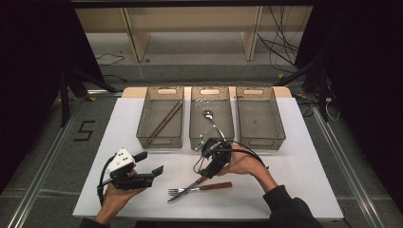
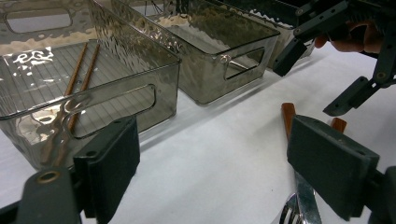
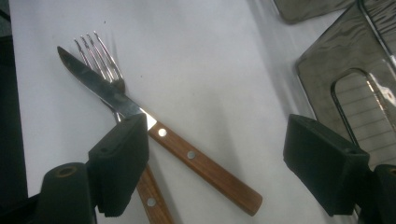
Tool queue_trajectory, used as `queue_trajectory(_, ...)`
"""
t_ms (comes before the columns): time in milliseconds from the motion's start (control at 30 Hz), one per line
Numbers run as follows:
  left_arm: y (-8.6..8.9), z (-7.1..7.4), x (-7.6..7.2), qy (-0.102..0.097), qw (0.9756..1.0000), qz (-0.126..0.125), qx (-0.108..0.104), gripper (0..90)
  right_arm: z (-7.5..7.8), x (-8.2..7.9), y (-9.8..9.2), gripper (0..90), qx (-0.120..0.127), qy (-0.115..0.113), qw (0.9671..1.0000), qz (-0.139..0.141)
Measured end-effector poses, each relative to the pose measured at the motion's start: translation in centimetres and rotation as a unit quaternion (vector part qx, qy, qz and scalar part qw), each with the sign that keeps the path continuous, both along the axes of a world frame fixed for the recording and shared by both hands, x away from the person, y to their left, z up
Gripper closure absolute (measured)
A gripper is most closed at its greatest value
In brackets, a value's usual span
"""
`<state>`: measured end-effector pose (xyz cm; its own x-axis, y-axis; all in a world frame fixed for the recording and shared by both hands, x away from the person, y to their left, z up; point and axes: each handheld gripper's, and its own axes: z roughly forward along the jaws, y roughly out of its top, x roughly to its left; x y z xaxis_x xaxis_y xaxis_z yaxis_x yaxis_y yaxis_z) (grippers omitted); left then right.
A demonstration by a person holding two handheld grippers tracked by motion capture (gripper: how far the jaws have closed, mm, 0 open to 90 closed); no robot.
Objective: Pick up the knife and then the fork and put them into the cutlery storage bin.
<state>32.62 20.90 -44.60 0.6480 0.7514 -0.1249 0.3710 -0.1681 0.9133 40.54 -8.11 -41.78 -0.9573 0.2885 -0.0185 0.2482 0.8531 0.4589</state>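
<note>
A wood-handled knife [image 1: 190,186] and fork [image 1: 202,188] lie crossed on the white table [image 1: 285,175] near its front edge. My right gripper [image 1: 205,169] hangs open just above the knife handle [image 3: 201,163], whose blade crosses the fork tines [image 3: 100,56]. Nothing sits between its pads. To the left my left gripper [image 1: 149,163] is open and empty, its jaws pointing right toward the cutlery. In the left gripper view, the left gripper [image 2: 219,163] frames the knife blade [image 2: 306,200] and both handles, with the right gripper [image 2: 327,60] beyond.
Three smoky clear bins stand in a row at the back. The left bin [image 1: 160,140] holds chopsticks [image 1: 165,121], the middle bin [image 1: 196,118] a spoon [image 1: 209,116], and the right bin [image 1: 260,137] nothing. Bare white table lies at front right.
</note>
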Motion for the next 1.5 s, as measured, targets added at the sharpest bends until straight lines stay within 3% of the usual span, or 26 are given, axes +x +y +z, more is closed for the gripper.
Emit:
queue_trajectory(167, -0.1, 0.0, 0.0, -0.002, 1.0, 0.0, 0.001, 16.9, -0.4, -0.2, 0.3, 25.1, -0.012, -0.002, 0.9998, 0.018)
queue_trajectory(400, 0.1, -0.1, 0.0, -0.002, 1.0, -0.001, 0.003, 16.8, -1.3, -0.6, 0.7, 30.0, -0.048, 0.004, 0.9983, 0.033)
queue_trajectory(733, 0.3, 0.0, -0.1, -0.004, 1.0, 0.0, 0.002, 16.9, -3.0, -0.5, 1.7, 36.8, -0.1, 0.006, 0.9922, 0.074)
queue_trajectory(1500, 0.2, -0.1, 0.0, -0.004, 1.0, 0.001, 0.002, 16.8, -4.1, -0.8, 2.5, 48.9, -0.131, -0.006, 0.9856, 0.106)
